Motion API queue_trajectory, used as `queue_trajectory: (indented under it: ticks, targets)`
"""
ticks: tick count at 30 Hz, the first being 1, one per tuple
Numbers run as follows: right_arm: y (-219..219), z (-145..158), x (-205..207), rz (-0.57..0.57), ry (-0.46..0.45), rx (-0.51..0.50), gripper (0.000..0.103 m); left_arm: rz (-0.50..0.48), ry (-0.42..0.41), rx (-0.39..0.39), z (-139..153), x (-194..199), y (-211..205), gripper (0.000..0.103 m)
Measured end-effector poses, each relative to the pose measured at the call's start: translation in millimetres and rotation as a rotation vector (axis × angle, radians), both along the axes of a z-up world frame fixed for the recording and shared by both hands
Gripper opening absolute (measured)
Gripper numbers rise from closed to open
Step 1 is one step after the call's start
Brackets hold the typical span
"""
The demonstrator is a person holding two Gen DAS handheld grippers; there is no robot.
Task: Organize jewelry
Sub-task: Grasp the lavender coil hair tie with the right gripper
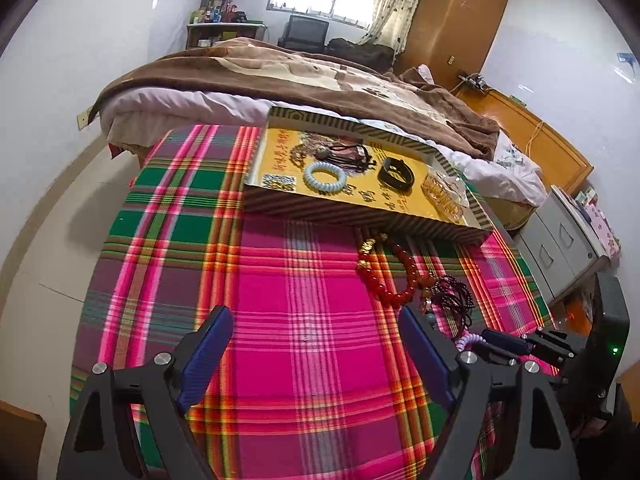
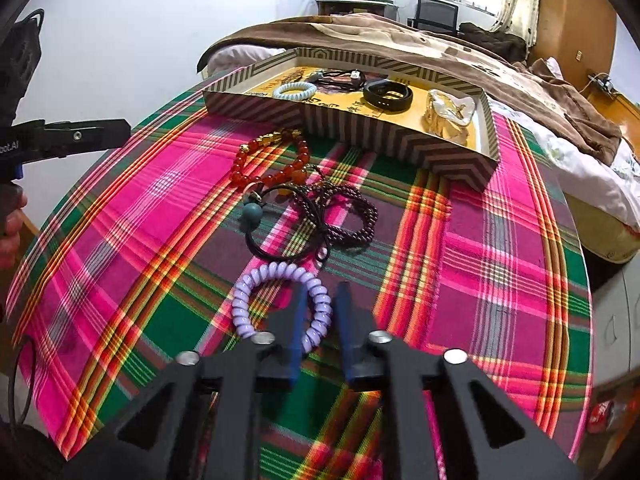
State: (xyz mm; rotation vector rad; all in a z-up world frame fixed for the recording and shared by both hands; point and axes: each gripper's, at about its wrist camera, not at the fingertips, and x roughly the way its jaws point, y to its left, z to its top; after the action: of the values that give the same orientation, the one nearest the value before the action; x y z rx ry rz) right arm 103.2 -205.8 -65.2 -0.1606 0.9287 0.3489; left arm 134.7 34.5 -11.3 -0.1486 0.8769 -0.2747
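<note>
Plaid cloth (image 2: 120,264) in pink, green and orange covers the table under both your tools. Your left gripper (image 1: 316,340) stands wide apart above bare cloth, holding nothing; in the right view only its side shows at the far left edge, and your hand behind it is cut off. Moving right, the red bead bracelet (image 2: 272,160) lies just in front of the striped tray (image 2: 360,128). Beside it, the dark bead strand (image 2: 348,216) tangles with a black cord carrying a teal bead (image 2: 252,213), so you cannot tell where one piece ends. Your right gripper (image 2: 320,296) is narrowed around the right side of the lilac coil hair tie (image 2: 280,304), one finger inside the ring and one outside; whether the pads actually press it is hard to make out. In the tray sit a pale blue coil tie (image 2: 294,90), a black band (image 2: 387,95) and a clear amber piece (image 2: 448,114), blurred, with dark cords behind.
</note>
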Motion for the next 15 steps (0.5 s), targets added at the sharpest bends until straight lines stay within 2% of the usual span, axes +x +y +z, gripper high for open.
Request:
queue_trajectory:
  ticks: [7, 15]
  targets:
    - [-21, 2, -7, -0.044, -0.005, 0.03, 0.01, -0.064, 0.021, 0.016, -6, 6, -33, 0.084]
    - [-66, 10, -20, -0.163, -0.025, 0.111, 0.01, -0.144, 0.056, 0.044, -23, 11, -78, 0.084]
